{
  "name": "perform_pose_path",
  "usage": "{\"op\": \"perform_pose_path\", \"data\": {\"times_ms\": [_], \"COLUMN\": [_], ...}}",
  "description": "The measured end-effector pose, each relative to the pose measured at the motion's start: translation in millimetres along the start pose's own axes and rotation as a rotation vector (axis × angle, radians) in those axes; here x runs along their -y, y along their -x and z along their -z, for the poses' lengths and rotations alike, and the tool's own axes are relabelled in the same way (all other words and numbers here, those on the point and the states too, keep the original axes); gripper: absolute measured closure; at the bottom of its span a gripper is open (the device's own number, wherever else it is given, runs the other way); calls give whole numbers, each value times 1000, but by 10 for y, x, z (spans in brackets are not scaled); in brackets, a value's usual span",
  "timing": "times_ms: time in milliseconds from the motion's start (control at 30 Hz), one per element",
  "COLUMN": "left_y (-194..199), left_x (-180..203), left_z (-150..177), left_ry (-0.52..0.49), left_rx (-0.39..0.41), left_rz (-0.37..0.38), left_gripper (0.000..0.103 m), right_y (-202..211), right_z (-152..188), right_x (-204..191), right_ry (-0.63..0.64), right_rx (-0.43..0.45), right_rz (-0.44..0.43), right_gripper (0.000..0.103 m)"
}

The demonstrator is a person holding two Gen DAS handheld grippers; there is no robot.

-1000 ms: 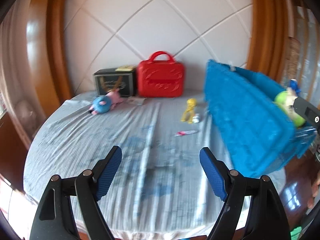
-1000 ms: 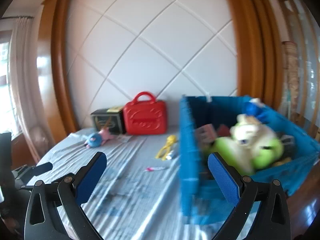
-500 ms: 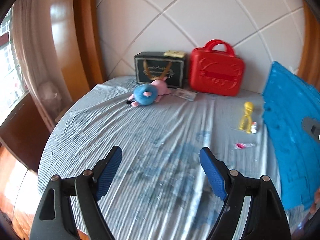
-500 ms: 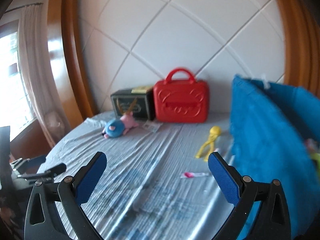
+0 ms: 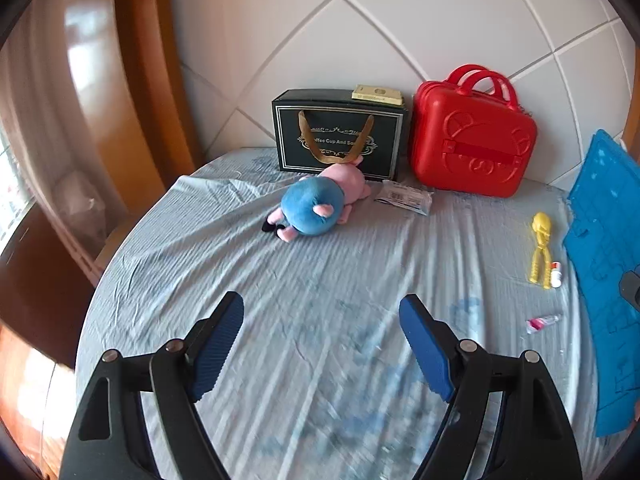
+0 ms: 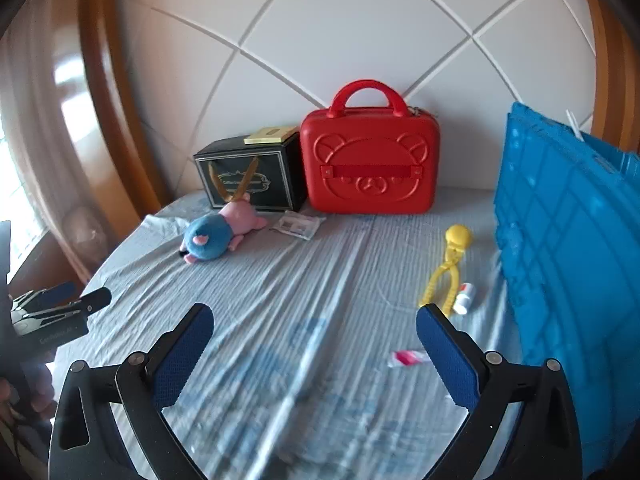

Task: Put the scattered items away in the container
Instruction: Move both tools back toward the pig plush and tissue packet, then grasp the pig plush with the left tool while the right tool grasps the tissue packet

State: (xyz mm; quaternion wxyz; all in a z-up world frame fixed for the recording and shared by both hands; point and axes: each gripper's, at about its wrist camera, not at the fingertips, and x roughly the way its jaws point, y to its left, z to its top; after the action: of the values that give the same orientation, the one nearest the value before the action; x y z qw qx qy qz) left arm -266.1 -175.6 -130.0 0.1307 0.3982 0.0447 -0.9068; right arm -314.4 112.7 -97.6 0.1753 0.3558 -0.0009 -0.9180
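Note:
A blue and pink plush toy (image 5: 316, 208) (image 6: 216, 234) lies on the bed near the back. A yellow plastic tong toy (image 5: 540, 248) (image 6: 448, 268), a small white bottle (image 6: 464, 298) (image 5: 556, 278) and a pink tube (image 6: 408, 358) (image 5: 542, 322) lie by the blue crate (image 5: 608, 264) (image 6: 572, 260) at the right. A flat clear packet (image 5: 404, 198) (image 6: 298, 226) lies beside the plush. My left gripper (image 5: 322, 324) is open and empty above the sheet. My right gripper (image 6: 314, 334) is open and empty, its right pad near the pink tube.
A red bear-face case (image 5: 472, 148) (image 6: 370, 168) and a black gift box (image 5: 340, 136) (image 6: 252, 180) stand against the padded headboard. Wooden frame and a curtain are at the left. The left gripper shows in the right wrist view (image 6: 60, 308).
Both views have swung left, away from the crate and its stuffed toys, toward the bed's back left. The plush toy now sits nearer the middle of both views. Both grippers stayed open.

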Motion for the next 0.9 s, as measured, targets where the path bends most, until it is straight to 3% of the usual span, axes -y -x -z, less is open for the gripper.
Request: {"op": "perform_pose_path", "data": {"times_ms": [133, 200, 300, 467, 633, 700, 800, 833, 900], "left_y": [-382, -618, -984, -1561, -2191, -2380, -2524, -2549, -2632], "left_x": [-288, -372, -376, -230, -86, -56, -108, -144, -205], "left_z": [-262, -380, -539, -682, -727, -766, -841, -859, -886], "left_ry": [-26, -41, -56, -47, -40, -65, -91, -93, -102], "left_rx": [-32, -53, -78, -122, -173, -175, -157, -150, -150], "left_rz": [21, 27, 24, 77, 103, 82, 63, 63, 64], "left_gripper": [23, 23, 23, 23, 23, 23, 23, 23, 23], "right_y": [-402, -634, -926, -1643, -2608, -2988, -3526, -3643, -3879], "right_z": [-126, -196, -259, -442, -779, -879, -1028, -1070, -1152], "right_x": [-236, -342, -400, -393, -547, -597, -682, -718, -826], "right_ry": [-44, -52, -65, -39, 6, 4, -25, -31, -36], "right_rx": [-50, -76, -97, -180, -191, -193, -210, -212, -221], "right_rz": [4, 23, 40, 38, -26, -54, -151, -181, -249], "right_gripper": [0, 6, 37, 56, 57, 57, 57, 56, 42]}}
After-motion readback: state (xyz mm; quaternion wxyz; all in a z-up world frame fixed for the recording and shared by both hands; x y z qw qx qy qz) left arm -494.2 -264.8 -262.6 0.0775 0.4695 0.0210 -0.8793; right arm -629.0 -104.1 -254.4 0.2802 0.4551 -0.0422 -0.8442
